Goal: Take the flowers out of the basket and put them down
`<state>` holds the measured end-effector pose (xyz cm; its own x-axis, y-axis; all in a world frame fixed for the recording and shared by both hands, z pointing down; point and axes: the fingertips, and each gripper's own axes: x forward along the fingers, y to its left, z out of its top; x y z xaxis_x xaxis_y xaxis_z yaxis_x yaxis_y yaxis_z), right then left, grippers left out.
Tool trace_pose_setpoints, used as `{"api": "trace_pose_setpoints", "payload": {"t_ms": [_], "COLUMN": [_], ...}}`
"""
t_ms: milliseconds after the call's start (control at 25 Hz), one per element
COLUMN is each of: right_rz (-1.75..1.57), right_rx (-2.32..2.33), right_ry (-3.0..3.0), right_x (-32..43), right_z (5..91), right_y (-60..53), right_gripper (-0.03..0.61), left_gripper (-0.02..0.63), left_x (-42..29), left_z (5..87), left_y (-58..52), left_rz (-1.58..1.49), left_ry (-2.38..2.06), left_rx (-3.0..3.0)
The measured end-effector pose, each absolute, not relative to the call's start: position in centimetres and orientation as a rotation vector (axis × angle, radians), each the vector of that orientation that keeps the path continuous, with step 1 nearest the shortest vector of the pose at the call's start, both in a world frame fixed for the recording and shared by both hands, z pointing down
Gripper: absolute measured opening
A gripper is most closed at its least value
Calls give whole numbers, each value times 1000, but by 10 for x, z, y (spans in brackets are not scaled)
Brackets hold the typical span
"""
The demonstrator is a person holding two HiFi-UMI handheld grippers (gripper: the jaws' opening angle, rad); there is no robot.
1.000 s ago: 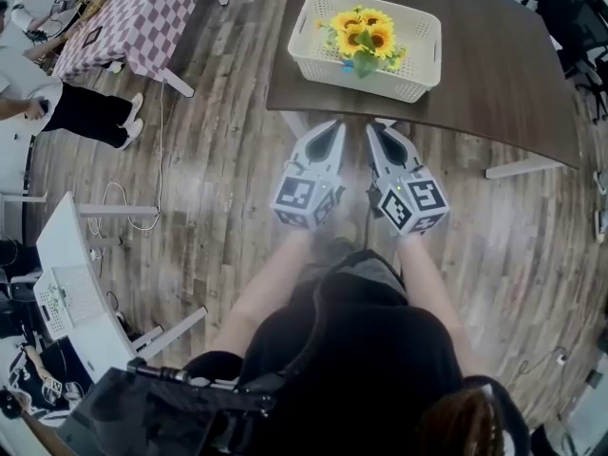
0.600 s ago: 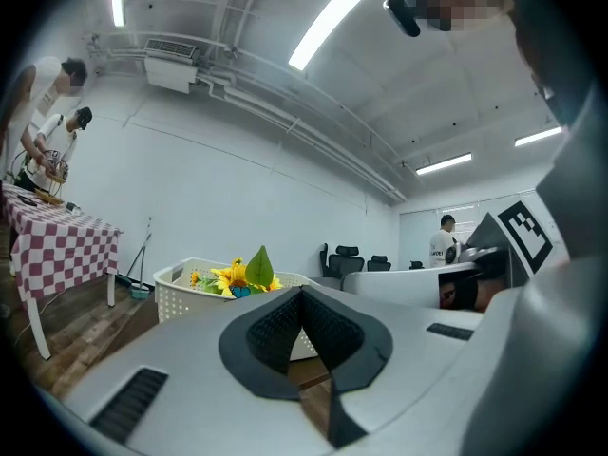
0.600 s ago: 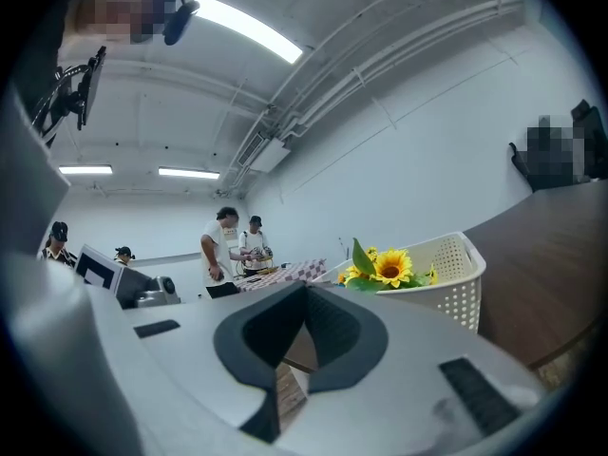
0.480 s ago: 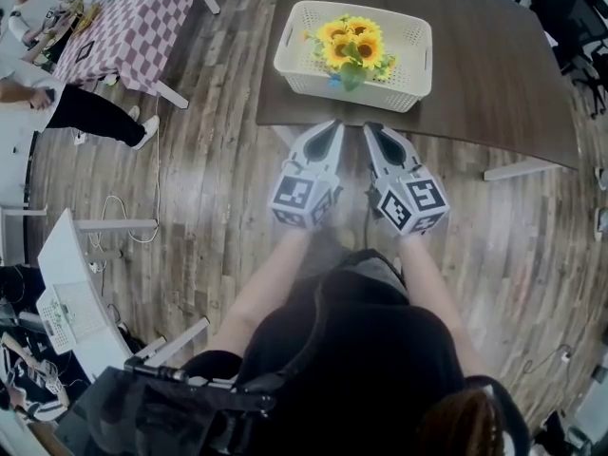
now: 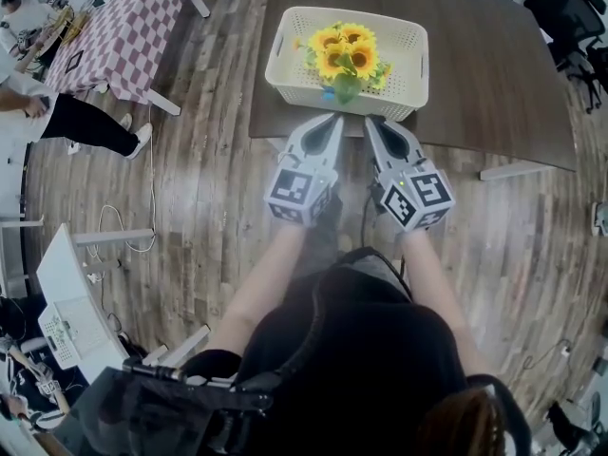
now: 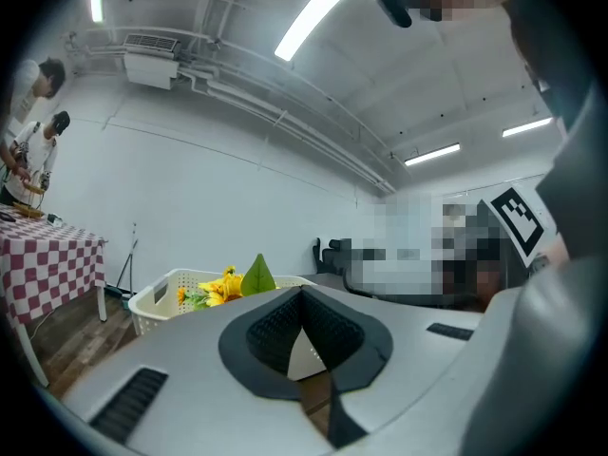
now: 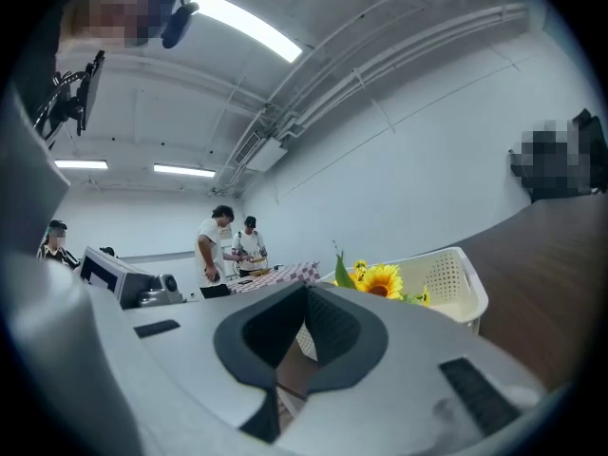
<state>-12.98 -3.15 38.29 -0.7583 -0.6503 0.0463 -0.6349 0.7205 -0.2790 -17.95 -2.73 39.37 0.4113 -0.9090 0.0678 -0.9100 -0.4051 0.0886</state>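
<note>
At 12 o'clock in the head view, a cream perforated plastic basket (image 5: 285,65) stands on the dark brown wooden tabletop (image 5: 494,74), close to its near edge. The bunch of yellow artificial sunflowers with green leaves (image 5: 344,53) sits inside the basket, about mid-way along it, blooms up. The left claw (image 5: 332,119) and right claw (image 5: 371,123) are held side by side at 6 o'clock from the basket. Both point level toward it, with their tips just short of its near wall. The forearms reach straight forward from the body. Each gripper view shows the two dark pads pressed together, gripping nothing, with basket and flowers apart ahead. A red-and-white checked table (image 5: 123,27) stands at 10 o'clock on the wood-plank floor (image 5: 190,207).
</note>
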Motion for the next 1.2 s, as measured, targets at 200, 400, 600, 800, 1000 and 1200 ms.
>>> {"api": "trace_pose_setpoints", "payload": {"t_ms": [200,400,600,800,1000,1200], "right_rz": [-384,-395,-414,-457,-504,-606], "right_rx": [-1073,-1107,-1164,-1225,-1248,-1255], "right_ry": [2898,2911,2920,2902,2921,2967], "right_x": [-139,-140,-132,-124,-126,-135], "right_z": [374,370,372,372,379,394], "right_y": [-57,-88,-117,-146,-166,-189], "right_gripper": [3,3,3,9,21,91], "left_gripper": [2,2,2,2,3,3], "left_x": [-187,-196,-201,-211,-219,-230], "left_z": [384,382,366,353,355,357], "left_y": [-54,-80,-100,-122,-140,-161], "left_rz": [33,115,109,129,148,206], "left_ry": [-1652,-1609,-1611,-1613,-1597,-1608], "left_rx": [2558,2576,2598,2650,2645,2632]}}
